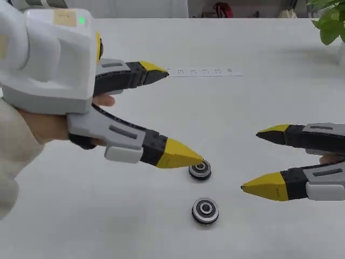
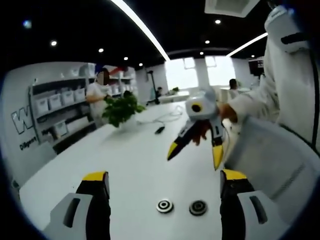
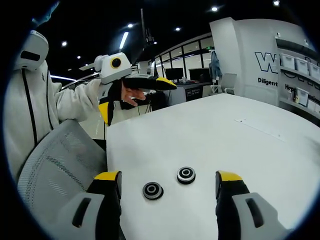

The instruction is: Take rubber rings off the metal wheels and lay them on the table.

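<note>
Two small metal wheels, each with a black rubber ring around it, lie flat on the white table: one wheel farther from me, the other wheel nearer. My left gripper is open wide, its lower yellow tip just left of the far wheel. My right gripper is open too and hangs to the right of both wheels. In the left gripper view the wheels lie between its jaws. The right gripper view has the wheels between its jaws as well. Nothing is held.
A strip of printed labels lies on the table farther back. A green plant stands at the far right corner. A grey mesh chair back is at the table's edge. A person stands by shelves.
</note>
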{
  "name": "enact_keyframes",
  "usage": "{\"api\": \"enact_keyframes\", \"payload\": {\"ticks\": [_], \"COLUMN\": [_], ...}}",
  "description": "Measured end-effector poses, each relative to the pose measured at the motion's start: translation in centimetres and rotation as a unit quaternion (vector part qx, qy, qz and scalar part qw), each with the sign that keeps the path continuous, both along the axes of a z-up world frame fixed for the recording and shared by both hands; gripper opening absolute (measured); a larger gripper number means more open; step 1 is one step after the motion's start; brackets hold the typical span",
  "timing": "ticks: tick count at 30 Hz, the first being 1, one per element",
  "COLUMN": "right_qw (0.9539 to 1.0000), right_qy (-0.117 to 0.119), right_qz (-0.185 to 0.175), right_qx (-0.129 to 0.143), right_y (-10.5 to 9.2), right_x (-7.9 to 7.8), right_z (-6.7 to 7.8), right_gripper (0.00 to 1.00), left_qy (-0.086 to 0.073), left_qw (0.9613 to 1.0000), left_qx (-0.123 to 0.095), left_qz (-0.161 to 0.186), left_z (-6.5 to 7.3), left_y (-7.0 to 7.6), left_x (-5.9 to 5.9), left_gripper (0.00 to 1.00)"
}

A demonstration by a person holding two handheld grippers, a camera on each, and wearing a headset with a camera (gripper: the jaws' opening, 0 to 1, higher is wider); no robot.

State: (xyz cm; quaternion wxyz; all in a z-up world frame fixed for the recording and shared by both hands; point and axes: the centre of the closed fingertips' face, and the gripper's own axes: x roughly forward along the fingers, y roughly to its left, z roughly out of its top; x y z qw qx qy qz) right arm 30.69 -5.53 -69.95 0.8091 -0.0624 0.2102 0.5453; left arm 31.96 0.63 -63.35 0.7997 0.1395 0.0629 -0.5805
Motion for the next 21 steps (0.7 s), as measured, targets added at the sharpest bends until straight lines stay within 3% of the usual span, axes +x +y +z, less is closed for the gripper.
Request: {"api": "enact_keyframes", "payload": {"ticks": [3,9,12,16,21], "right_qw": [0.9999,0.9996,0.9995,0.9992,0.9984], "right_qy": [0.007,0.010,0.009,0.012,0.010], "right_qz": [0.009,0.025,0.031,0.038,0.053], "right_qx": [-0.002,-0.001,-0.004,-0.004,-0.016], "right_y": [0.5,1.9,2.5,3.3,3.7], "right_x": [-0.3,-0.7,-0.9,-1.5,-2.3], "right_z": [-0.5,-1.5,-2.1,-3.0,-3.9], "right_gripper": [0.73,0.69,0.67,0.65,0.62], "left_qy": [0.011,0.014,0.026,0.042,0.053], "left_qw": [0.9997,0.9993,0.9987,0.9984,0.9978], "left_qx": [-0.023,-0.035,-0.043,-0.037,-0.038], "left_qz": [0.004,0.003,0.010,0.012,0.008], "left_z": [-0.8,-2.4,-3.4,-5.2,-6.0], "left_y": [0.0,-0.1,-0.3,-0.6,-1.2], "left_x": [-0.3,-1.5,-1.8,-2.1,-2.4], "left_gripper": [0.91,0.90,0.89,0.85,0.81]}}
